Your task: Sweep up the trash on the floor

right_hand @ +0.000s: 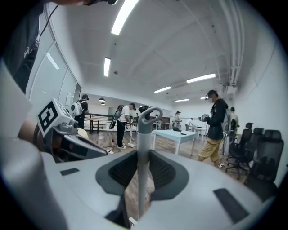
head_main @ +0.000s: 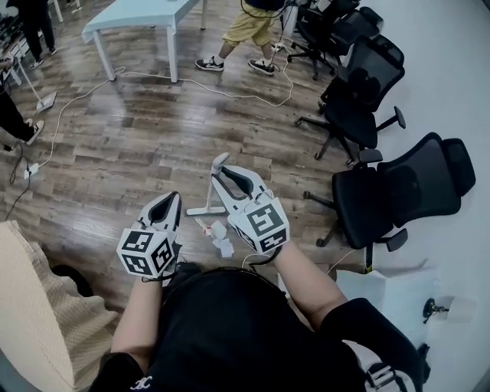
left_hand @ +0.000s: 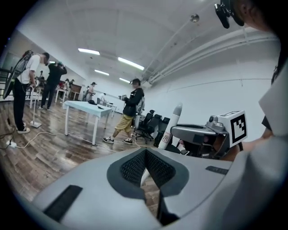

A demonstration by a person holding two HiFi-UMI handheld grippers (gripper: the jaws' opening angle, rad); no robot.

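Crumpled white paper trash (head_main: 222, 239) lies on the wooden floor just in front of me, between my two grippers. A white long-handled sweeping tool (head_main: 215, 184) stands upright on its flat base beside the trash. My right gripper (head_main: 228, 174) is shut on its handle (right_hand: 143, 134), whose looped top rises above the jaws. The same handle (left_hand: 172, 126) shows in the left gripper view, to the right. My left gripper (head_main: 170, 199) hovers left of the trash, its jaws (left_hand: 146, 155) closed together with nothing held.
Black office chairs (head_main: 383, 191) crowd the right side. A light table (head_main: 142, 15) stands at the back, with a white cable (head_main: 214, 92) trailing over the floor. People stand near the table and at the left edge. A beige padded object (head_main: 31, 306) is at my left.
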